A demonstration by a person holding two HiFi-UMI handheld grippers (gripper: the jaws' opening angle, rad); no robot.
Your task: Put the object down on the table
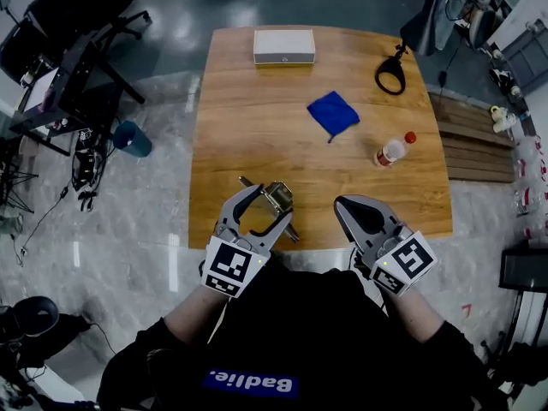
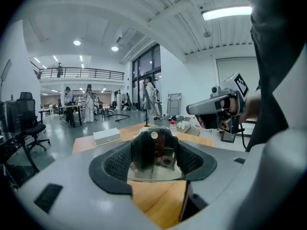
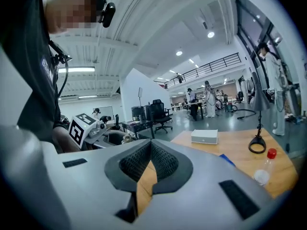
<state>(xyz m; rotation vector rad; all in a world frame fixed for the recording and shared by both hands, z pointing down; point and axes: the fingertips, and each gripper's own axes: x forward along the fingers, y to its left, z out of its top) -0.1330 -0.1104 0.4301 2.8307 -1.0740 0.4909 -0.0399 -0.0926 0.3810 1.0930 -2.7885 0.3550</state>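
A small shiny metal piece (image 1: 278,197) with a thin rod sticking out sits between the fingers of my left gripper (image 1: 272,205), over the near edge of the wooden table (image 1: 257,135). In the left gripper view the same dark metal piece (image 2: 153,147) fills the gap, with my left gripper (image 2: 154,153) shut on it. I cannot tell whether it touches the tabletop. My right gripper (image 1: 349,208) is beside it to the right, over the front edge, shut and empty. The right gripper view shows that gripper (image 3: 151,159) with its pads together.
On the table are a white box (image 1: 283,46) at the far edge, a blue cloth (image 1: 333,112) in the middle, a red-capped bottle (image 1: 393,150) lying at the right and a black looped stand (image 1: 390,73). Office chairs (image 1: 77,50) and a blue bin (image 1: 133,139) stand left of the table.
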